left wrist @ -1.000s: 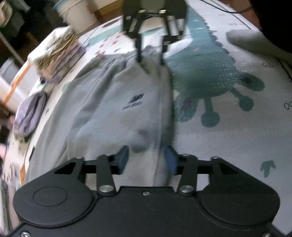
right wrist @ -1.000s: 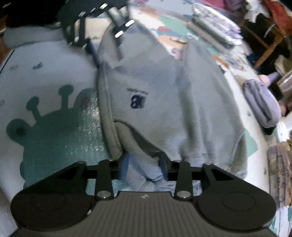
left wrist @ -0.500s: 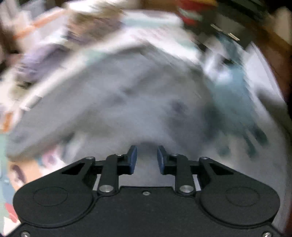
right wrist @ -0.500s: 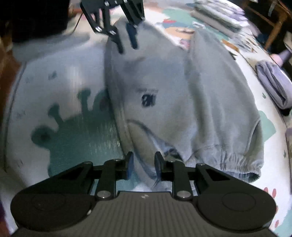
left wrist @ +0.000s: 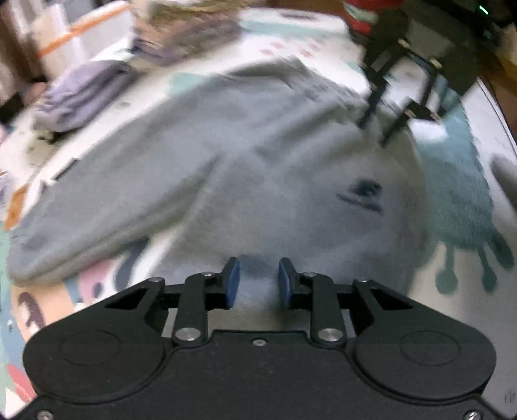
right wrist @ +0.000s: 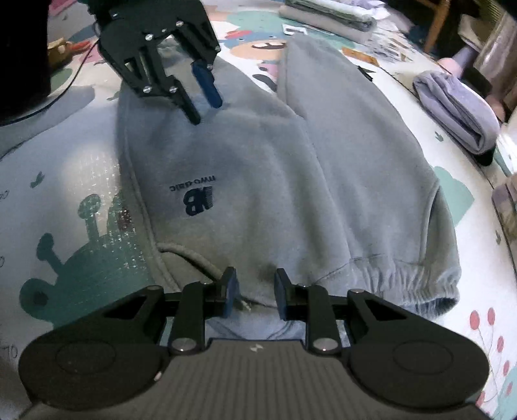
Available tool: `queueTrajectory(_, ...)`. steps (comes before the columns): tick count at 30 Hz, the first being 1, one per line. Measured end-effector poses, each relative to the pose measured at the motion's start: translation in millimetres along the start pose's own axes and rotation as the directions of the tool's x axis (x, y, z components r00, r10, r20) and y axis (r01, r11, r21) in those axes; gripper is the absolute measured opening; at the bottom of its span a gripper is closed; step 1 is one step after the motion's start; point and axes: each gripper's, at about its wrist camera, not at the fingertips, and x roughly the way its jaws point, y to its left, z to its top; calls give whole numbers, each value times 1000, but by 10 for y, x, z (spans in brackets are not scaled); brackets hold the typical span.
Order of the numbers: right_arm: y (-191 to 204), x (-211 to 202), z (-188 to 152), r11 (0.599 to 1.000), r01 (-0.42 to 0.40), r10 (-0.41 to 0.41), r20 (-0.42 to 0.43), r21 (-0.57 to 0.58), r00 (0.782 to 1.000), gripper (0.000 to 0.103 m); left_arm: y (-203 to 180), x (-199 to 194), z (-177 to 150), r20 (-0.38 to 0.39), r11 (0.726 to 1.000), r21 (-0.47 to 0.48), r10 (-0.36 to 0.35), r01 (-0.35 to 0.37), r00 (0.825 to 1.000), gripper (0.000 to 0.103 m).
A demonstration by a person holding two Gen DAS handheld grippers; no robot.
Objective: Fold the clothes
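Right now both tools hang over the grey sweatshirt (right wrist: 290,181), which lies spread flat on the patterned play mat (right wrist: 74,168). The left gripper (right wrist: 206,108) has its jaws apart, blue pads (left wrist: 232,282) clear of each other, fingertips just above the fabric and gripping nothing. The right gripper (right wrist: 253,292) is parted too, sitting over the sweatshirt's near edge by a drawstring (right wrist: 194,257), with nothing clamped. The right wrist view is sharp: a dark "NB" logo (right wrist: 197,200) is printed on the sweatshirt, upside down from here; the small line of text beside the logo is too fine to read. The left wrist view is blurred and reduces that logo to a smudge. A folded lilac garment (right wrist: 458,113) lies beyond the sweatshirt's far sleeve, with folded clothes (right wrist: 326,16) stacked further off.
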Motion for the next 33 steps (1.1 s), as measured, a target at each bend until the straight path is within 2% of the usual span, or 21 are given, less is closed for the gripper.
queueTrajectory(2,-9,-46,72,1000,3,-3,28,-21,1000,28,84,-39,-3,44,999,-22,26,-25,999,25)
queueTrajectory(3,-15,-58,105,1000,24,-23,55,-10,998,29,76,-30,-37,42,999,0,39,-39,998,25)
queueTrajectory(4,-19,-57,130,999,39,-39,71,-2,997,35,47,-7,-129,42,998,27,54,-55,998,25)
queueTrajectory(5,-9,-3,118,999,36,-36,48,-3,998,38,27,5,-213,42,997,46,66,-68,997,26)
queueTrajectory(7,10,105,94,1000,31,-31,2,-4,1000,39,74,-68,-292,24,997,-3,72,-72,997,29)
queueTrajectory(8,24,140,71,1000,31,-31,-9,-6,999,39,108,-107,-293,7,995,-26,93,-92,996,39)
queueTrajectory(9,45,100,10,999,37,-37,23,-6,999,39,139,-148,-298,-8,993,-48,112,-112,994,41)
queueTrajectory(11,9,63,-29,999,25,-25,13,46,1000,39,163,-250,-350,-6,988,-74,134,-134,991,40)
queueTrajectory(13,98,-14,-10,998,53,-52,39,-18,998,39,127,-276,-388,-8,991,-73,110,-110,994,39)
queueTrajectory(15,141,-51,1,998,42,-40,63,-39,997,40,59,-207,-452,-40,993,-56,101,-103,994,40)
queueTrajectory(17,138,17,-29,999,20,-19,16,-25,1000,40,118,-298,-566,-52,994,-86,68,-72,996,42)
queueTrajectory(19,118,-29,-72,1000,23,-23,12,-10,1000,43,128,-398,-671,-87,995,-63,76,-81,993,50)
queueTrajectory(22,163,-60,-96,998,37,-37,-11,-41,999,44,158,-452,-665,-143,993,-88,60,-73,988,51)
queueTrajectory(25,196,-98,12,999,30,-28,34,-43,999,40,65,-401,-439,-88,995,-59,78,-83,993,49)
queueTrajectory(27,244,-91,159,998,36,-31,87,-55,996,40,-18,-328,-290,-42,998,-40,55,-57,998,49)
queueTrajectory(29,286,-52,296,997,42,-33,129,-65,991,42,-109,-244,-220,-16,998,9,63,-62,998,49)
queueTrajectory(32,346,108,385,998,7,1,129,-64,992,45,-140,-134,-374,-66,999,-14,31,-32,997,49)
queueTrajectory(33,387,177,322,997,-7,14,93,-72,996,44,-138,-188,-482,-37,999,-23,35,-36,999,50)
